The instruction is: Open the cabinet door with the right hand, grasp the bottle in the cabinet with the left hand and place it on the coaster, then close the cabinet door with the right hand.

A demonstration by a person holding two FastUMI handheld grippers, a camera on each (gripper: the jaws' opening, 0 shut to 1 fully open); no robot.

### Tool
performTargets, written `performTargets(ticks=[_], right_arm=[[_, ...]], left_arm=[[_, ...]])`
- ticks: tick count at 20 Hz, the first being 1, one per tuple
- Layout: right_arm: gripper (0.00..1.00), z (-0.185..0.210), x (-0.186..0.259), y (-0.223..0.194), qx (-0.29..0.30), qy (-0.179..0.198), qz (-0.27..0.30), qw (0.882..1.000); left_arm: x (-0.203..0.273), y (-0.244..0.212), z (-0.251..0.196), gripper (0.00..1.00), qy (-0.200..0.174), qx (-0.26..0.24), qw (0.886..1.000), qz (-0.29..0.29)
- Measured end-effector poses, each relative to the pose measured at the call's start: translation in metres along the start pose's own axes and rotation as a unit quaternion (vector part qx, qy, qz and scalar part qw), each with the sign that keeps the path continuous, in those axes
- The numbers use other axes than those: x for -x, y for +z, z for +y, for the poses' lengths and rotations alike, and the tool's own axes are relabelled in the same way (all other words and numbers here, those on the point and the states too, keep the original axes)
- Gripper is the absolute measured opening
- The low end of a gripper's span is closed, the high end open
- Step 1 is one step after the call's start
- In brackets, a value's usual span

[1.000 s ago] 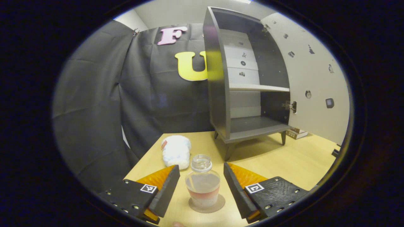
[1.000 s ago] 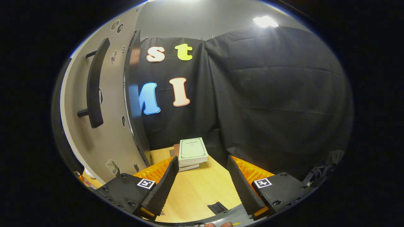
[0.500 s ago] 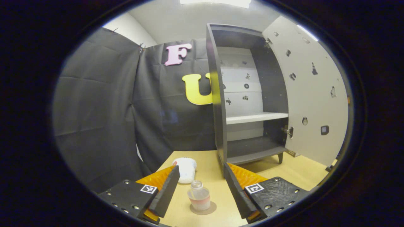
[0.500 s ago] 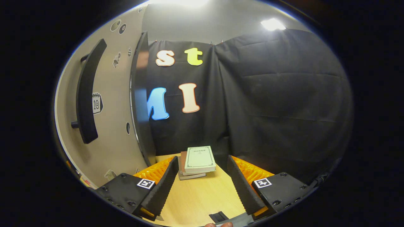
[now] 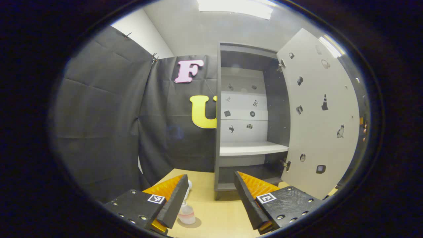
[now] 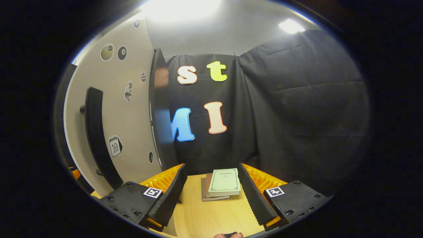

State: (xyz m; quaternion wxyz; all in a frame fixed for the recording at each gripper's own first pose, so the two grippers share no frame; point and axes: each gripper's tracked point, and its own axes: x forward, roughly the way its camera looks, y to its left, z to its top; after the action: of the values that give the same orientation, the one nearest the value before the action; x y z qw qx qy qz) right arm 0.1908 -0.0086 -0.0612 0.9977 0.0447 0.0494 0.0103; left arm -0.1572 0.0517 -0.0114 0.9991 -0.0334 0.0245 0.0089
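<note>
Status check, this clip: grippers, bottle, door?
Left gripper open, empty. Right gripper open, empty. Bottle standing on coaster. Cabinet door open, handle ungrasped.

Black cloth wall (image 5: 105,125) hanging behind a pale wooden bench (image 6: 214,215), ceiling lights (image 5: 234,6) glaring overhead, books (image 6: 222,184) apparently lying stacked

The small clear glass bottle (image 5: 186,214) is half hidden behind the left gripper's fingers (image 5: 173,205); the white plush (image 5: 189,185) too.
</note>
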Motion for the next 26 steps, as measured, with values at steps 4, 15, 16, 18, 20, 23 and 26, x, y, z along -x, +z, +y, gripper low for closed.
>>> performTargets(ticks=[4, 15, 16, 18, 20, 23, 26], right_arm=[[0.98, 0.016, 0.006, 0.034, -0.006, 0.036, -0.022, 0.999], [0.98, 0.051, 0.013, 0.062, -0.039, 0.144, 0.003, 0.989], [0.98, 0.053, 0.012, 0.064, -0.031, 0.153, 0.003, 0.988], [0.98, 0.064, 0.009, 0.062, -0.022, 0.178, 0.012, 0.984], [0.98, 0.072, 0.009, 0.059, -0.014, 0.188, 0.027, 0.982], [0.96, 0.077, 0.013, 0.062, -0.014, 0.173, 0.028, 0.984], [0.9, 0.079, 0.018, 0.059, -0.016, 0.151, 0.03, 0.988]], left_arm=[[0.006, 0.019, -0.017, 0.87, 0.007, 0.01, 1.0, -0.011], [0.038, 0.044, -0.043, 0.89, 0.065, 0.004, 0.998, 0.019], [0.042, 0.044, -0.045, 0.89, 0.067, 0.009, 0.997, 0.024], [0.05, 0.043, -0.045, 0.87, 0.075, 0.01, 0.997, 0.027], [0.05, 0.044, -0.039, 0.87, 0.083, 0.005, 0.996, 0.034], [0.046, 0.053, -0.029, 0.87, 0.069, -0.015, 0.997, 0.025], [0.035, 0.056, -0.015, 0.87, 0.049, -0.019, 0.998, 0.026]])
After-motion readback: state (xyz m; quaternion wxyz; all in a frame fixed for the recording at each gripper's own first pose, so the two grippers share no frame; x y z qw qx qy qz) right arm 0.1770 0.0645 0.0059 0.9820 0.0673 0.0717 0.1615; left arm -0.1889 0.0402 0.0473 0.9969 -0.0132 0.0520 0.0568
